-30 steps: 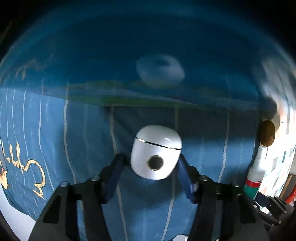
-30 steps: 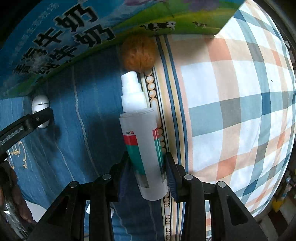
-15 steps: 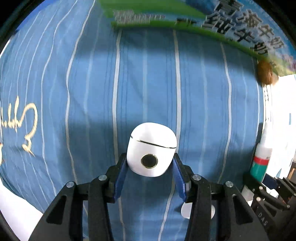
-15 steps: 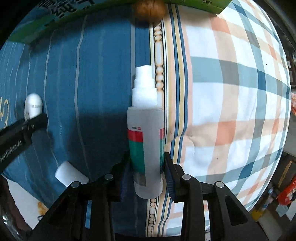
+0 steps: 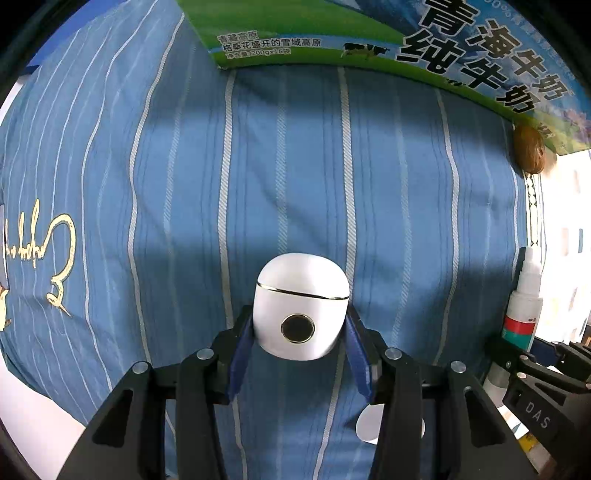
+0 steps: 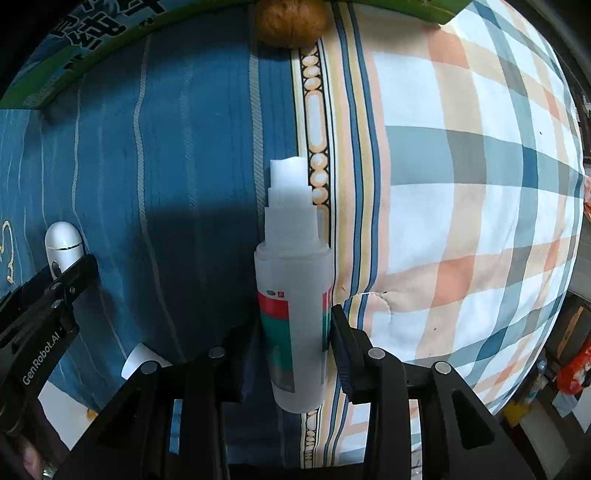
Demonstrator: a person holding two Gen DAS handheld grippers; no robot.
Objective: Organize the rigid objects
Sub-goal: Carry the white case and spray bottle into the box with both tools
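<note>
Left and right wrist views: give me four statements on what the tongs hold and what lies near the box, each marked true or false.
1. The left tongs grip a white earbud case. True.
2. The right tongs are empty. False: they grip a spray bottle.
3. A walnut lies against the milk carton box. True.
4. The spray bottle has a black cap. False: its cap is translucent white.

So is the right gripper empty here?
No, the right gripper is shut on the spray bottle, its blue pads pressing both sides.
</note>
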